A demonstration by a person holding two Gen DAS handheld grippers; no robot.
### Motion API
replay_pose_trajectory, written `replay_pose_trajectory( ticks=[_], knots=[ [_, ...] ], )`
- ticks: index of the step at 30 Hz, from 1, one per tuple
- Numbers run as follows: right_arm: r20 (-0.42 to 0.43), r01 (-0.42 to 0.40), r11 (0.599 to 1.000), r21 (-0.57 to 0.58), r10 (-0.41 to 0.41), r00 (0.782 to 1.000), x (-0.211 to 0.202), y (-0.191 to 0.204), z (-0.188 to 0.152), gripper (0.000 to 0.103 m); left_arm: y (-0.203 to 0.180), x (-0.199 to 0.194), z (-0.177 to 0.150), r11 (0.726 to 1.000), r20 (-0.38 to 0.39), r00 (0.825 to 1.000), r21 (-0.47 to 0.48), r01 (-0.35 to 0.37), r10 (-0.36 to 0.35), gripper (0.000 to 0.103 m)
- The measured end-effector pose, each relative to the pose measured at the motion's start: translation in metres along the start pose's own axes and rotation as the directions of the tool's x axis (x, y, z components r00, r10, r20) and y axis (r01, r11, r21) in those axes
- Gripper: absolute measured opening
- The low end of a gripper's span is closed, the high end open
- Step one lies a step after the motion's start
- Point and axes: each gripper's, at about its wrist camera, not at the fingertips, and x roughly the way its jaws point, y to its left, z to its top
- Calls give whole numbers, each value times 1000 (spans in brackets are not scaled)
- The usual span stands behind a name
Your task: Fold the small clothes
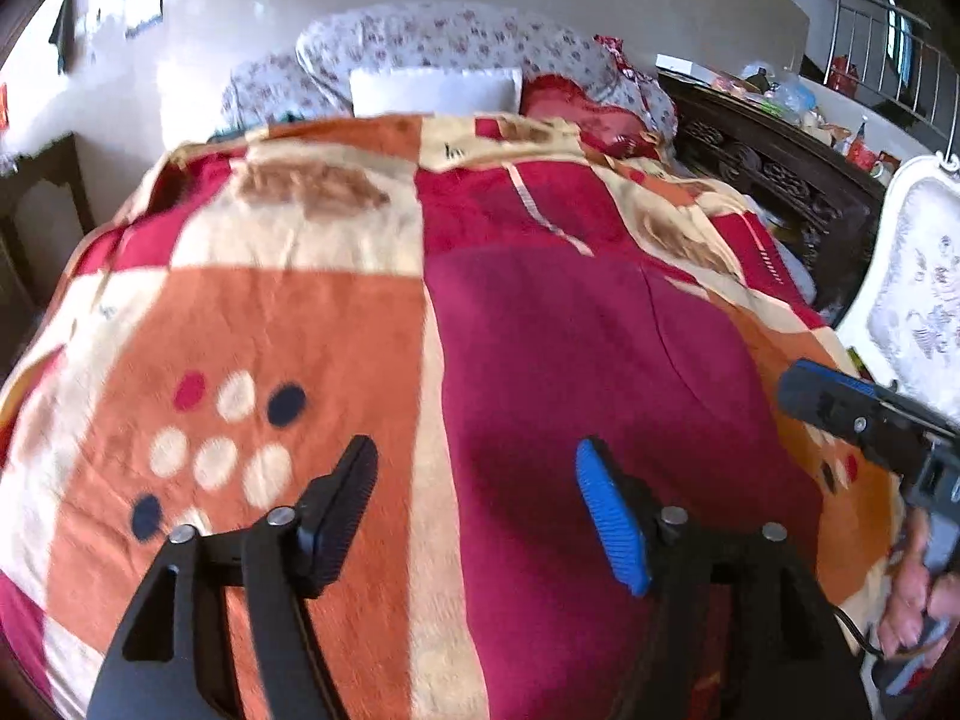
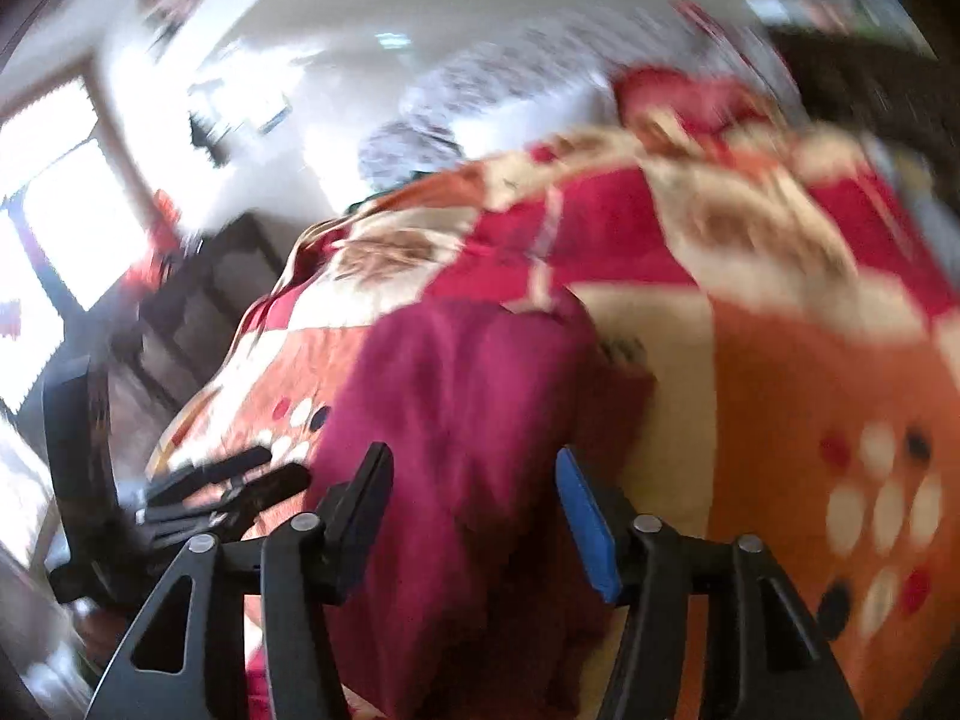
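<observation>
A maroon garment (image 1: 558, 360) is laid flat on the patchwork blanket (image 1: 270, 324) covering the bed, pillows (image 1: 432, 90) seen at the far end. The left gripper (image 1: 477, 510) is held above the garment, jaws parted, nothing grasped. The right gripper (image 2: 474, 516) is also seen released over the garment's near edge; that view is blurred.

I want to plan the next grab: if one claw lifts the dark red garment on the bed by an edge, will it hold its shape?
Probably not. The dark red garment lies flat and follows the patterned blanket beneath it, so it looks soft and would likely droop. It seems thin, so probably light. Its matte cloth should not slip much.
</observation>
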Motion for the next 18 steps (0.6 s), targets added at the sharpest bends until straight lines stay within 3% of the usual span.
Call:
replay_pose_trajectory(
  ticks=[1, 4, 8, 9, 12, 18],
  knots=[
    [3, 9, 1000, -15, -9, 1000, 5, 4, 3, 42, -3, 4, 2, 1000, 6, 1000, 15, -18, 18, 71],
    [-48, 50, 998, -39, -52, 998, 37, 5, 9, 35, -12, 21, 4, 996, -11, 998, 63, -65, 65, 71],
    [-116, 133, 991, -23, -135, 984, 73, -17, 1, 27, -17, 40, 0, 994, -30, 997, 84, -75, 78, 73],
    [-127, 126, 992, -3, -125, 984, 78, -24, -1, 26, -16, 43, 0, 994, -28, 997, 80, -76, 78, 74],
    [-121, 91, 995, 45, -85, 989, 74, -34, -3, 26, -17, 46, -1, 995, -20, 997, 68, -79, 80, 78],
    [-102, 97, 995, -34, -100, 990, 33, -7, -15, 29, -19, 43, -6, 993, -8, 995, 67, -96, 97, 78]
  ],
)
